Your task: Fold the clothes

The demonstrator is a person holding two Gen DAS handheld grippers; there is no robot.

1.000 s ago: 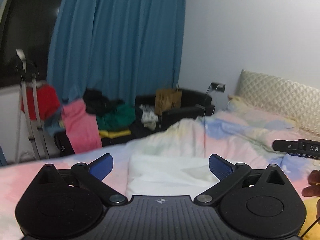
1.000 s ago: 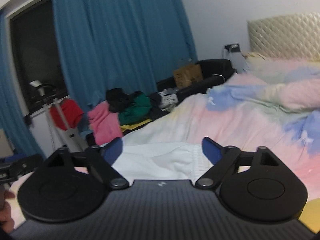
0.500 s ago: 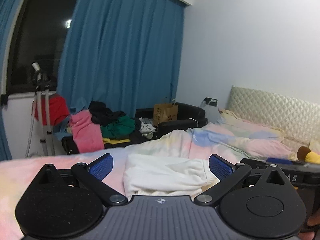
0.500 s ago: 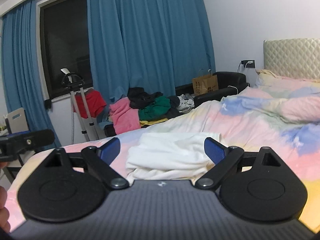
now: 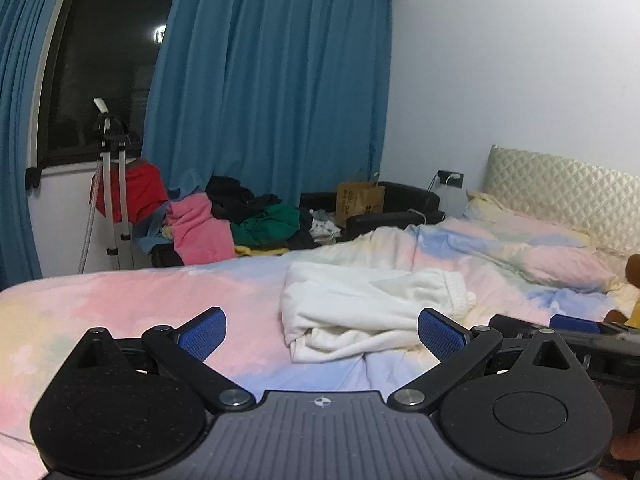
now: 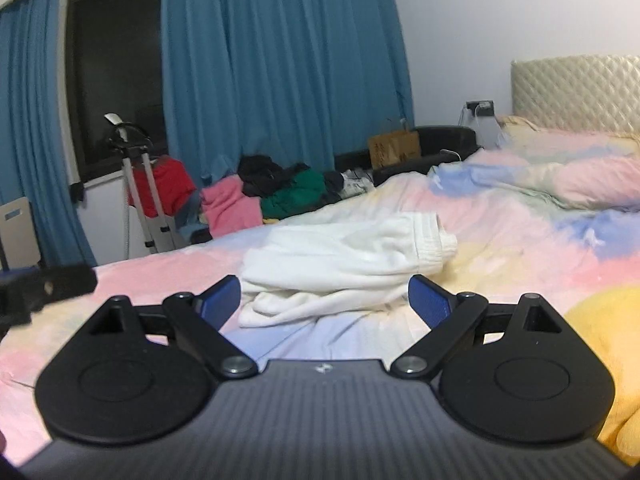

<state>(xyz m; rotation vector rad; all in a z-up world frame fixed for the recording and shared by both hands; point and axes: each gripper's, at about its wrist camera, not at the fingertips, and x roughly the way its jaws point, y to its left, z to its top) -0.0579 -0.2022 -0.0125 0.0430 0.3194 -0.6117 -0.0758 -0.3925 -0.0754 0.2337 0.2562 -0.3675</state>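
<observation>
A white garment (image 5: 360,308), roughly folded with its elastic waistband to the right, lies on the pastel bedspread (image 5: 140,304). It also shows in the right wrist view (image 6: 344,260). My left gripper (image 5: 322,334) is open and empty, a short way back from the garment's near edge. My right gripper (image 6: 324,300) is open and empty, just in front of the garment. The right gripper shows at the right edge of the left wrist view (image 5: 572,328). The left gripper shows at the left edge of the right wrist view (image 6: 48,284).
A pile of pink, green and black clothes (image 5: 240,220) lies beyond the bed's far side under blue curtains (image 5: 272,80). A tripod stand (image 5: 112,184) with a red cloth stands by the window. A yellow item (image 6: 600,344) lies at right. Pillows and headboard (image 5: 560,188) are far right.
Both grippers have pulled back and risen from the white garment, which now lies farther ahead and in fuller view. Both stay open and empty.
</observation>
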